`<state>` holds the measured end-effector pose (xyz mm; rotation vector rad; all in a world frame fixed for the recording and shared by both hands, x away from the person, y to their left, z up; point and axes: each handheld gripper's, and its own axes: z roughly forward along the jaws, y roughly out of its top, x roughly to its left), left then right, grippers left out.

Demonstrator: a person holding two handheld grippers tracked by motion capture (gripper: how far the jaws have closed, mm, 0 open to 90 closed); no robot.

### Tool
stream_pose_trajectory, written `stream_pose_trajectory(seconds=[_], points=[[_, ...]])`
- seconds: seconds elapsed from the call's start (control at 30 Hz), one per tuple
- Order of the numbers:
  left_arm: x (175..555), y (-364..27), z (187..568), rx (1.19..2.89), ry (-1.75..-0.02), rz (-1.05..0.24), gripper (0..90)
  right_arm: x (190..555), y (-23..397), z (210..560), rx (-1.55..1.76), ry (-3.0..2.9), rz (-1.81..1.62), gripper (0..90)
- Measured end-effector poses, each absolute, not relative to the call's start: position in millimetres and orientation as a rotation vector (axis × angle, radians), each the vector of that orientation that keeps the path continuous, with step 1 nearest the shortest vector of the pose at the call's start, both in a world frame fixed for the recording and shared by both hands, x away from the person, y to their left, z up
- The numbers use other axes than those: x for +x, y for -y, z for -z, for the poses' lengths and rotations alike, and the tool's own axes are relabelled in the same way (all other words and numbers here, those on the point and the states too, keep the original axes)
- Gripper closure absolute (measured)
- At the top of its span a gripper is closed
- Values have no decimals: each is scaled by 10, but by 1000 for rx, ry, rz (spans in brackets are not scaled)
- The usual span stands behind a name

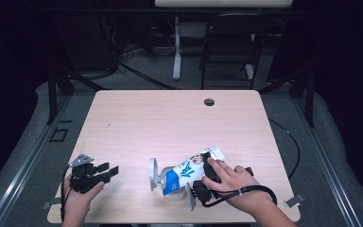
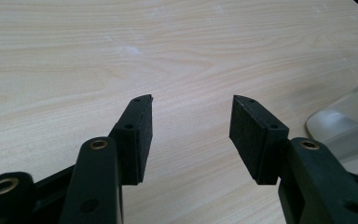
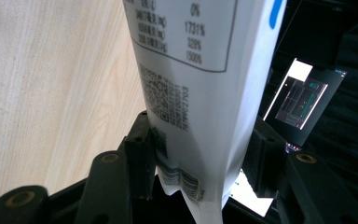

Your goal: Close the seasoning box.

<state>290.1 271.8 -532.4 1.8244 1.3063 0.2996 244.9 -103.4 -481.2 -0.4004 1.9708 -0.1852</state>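
A white and blue printed pouch (image 1: 189, 169) hangs tilted over the table's near edge, its lower end over a white container (image 1: 172, 190). My right gripper (image 1: 209, 164) is shut on the pouch's upper right end. In the right gripper view the pouch (image 3: 191, 70), with its printed table and code, runs up between both pads of the right gripper (image 3: 198, 135), which press its sealed end. My left gripper (image 1: 108, 171) rests at the near left, well clear of the pouch. Its jaws stand open over bare wood in the left gripper view (image 2: 191, 121), with nothing between them.
A white rounded part (image 1: 153, 174) stands just left of the container and reaches into the left gripper view's right edge (image 2: 349, 126). The wooden table (image 1: 170, 123) has a cable hole (image 1: 209, 101) at the far right. A chair (image 1: 229, 45) stands beyond it.
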Motion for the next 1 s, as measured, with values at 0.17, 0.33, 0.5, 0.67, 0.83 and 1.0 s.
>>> stream_pose_trajectory(seconds=[0.17, 0.33, 0.5, 0.67, 0.83, 1.0], points=[[2901, -2715, 5324, 1823, -1306, -299, 494, 2454, 1038, 4818, -404, -1971, 171, 524], [2901, -2716, 5324, 1824, -1307, -300, 494, 2452, 1033, 4809, -403, -1972, 174, 529], [2900, -2720, 5320, 1825, -1306, -301, 494, 2442, 1019, 4801, -409, -1967, 185, 534], [2898, -2732, 5310, 1839, -1306, -290, 494, 2441, 1016, 4800, -409, -1971, 188, 538], [2901, -2734, 5318, 1829, -1305, -295, 494, 2440, 1018, 4801, -411, -1969, 186, 541], [2901, -2736, 5317, 1829, -1305, -295, 494, 2439, 1014, 4801, -413, -1969, 188, 545]])
